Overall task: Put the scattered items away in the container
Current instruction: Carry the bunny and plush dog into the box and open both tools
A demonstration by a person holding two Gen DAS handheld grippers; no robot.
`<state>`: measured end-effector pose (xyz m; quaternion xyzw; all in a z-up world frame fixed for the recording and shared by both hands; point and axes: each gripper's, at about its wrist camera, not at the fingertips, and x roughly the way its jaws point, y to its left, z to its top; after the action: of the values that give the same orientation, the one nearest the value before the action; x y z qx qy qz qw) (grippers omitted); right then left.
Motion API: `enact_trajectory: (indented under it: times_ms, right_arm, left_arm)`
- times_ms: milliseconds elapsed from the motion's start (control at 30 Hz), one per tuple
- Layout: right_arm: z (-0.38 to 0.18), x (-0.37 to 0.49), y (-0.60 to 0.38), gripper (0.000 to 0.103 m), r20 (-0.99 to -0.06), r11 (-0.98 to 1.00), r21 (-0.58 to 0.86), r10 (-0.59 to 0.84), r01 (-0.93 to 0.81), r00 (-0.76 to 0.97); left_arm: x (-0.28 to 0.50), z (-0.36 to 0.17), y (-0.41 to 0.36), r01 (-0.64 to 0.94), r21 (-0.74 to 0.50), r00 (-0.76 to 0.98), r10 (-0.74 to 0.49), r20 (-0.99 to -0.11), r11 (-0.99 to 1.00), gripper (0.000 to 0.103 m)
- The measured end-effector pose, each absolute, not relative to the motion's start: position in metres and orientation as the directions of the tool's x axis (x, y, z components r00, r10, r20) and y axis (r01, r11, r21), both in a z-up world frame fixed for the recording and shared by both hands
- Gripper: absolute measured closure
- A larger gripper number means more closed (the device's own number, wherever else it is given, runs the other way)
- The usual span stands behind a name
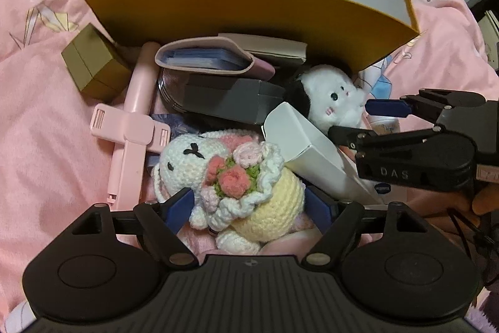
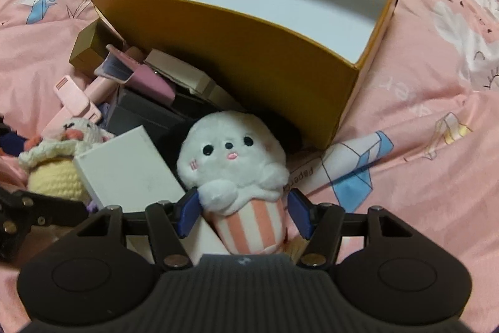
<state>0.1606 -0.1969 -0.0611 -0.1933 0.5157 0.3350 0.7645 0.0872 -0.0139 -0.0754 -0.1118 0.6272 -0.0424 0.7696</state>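
We keep left gripper [image 1: 249, 208] spread around crochet bunny [image 1: 224, 177], right gripper [image 2: 244, 216] spread around popcorn plush [image 2: 234, 164]. Risk: soft bodies squirm out; white carton [image 2: 124, 167] snags lift.

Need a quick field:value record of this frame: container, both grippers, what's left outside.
container: yellow box, open, white inside, nothing visible in it
surface: pink bedding
left gripper: open, fingers either side of the crochet bunny
right gripper: open, fingers either side of the white plush in a striped cup
outside box: white carton, gold box, pink clip, pink card holder, dark grey box
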Motion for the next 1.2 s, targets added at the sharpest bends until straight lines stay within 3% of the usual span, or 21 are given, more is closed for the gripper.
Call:
enact_trajectory:
  times_ms: [167, 367, 767, 1200]
  right_arm:
    - [-0.07, 0.173, -0.197, 0.03, -0.92, 0.712, 0.087, 0.326, -0.697, 0.218]
    - [-0.071, 0.168, -0.198, 0.041, -0.911, 0.715, 0.096, 0.343, -0.693, 0.229]
    - [-0.014, 0.134, -0.217, 0.045, -0.847, 0.719, 0.031, 0.388, -0.695, 0.363]
    - [0.071, 0.115, -0.198, 0.045, -0.693, 0.688, 0.144, 0.584, -0.712, 0.424]
  left_arm:
    - [0.088, -0.087, -0.001, -0.138, -0.284, 0.194, -0.255, -0.947, 0.949, 0.015]
    - [0.079, -0.088, 0.008, -0.159, -0.354, 0.215, -0.318, -0.923, 0.921, 0.026]
    - [0.054, -0.054, 0.008, -0.031, -0.318, 0.334, -0.29, -0.897, 0.948, 0.039]
    - [0.047, 0.024, 0.016, 0.196, -0.161, 0.558, -0.245, -0.793, 0.967, 0.04]
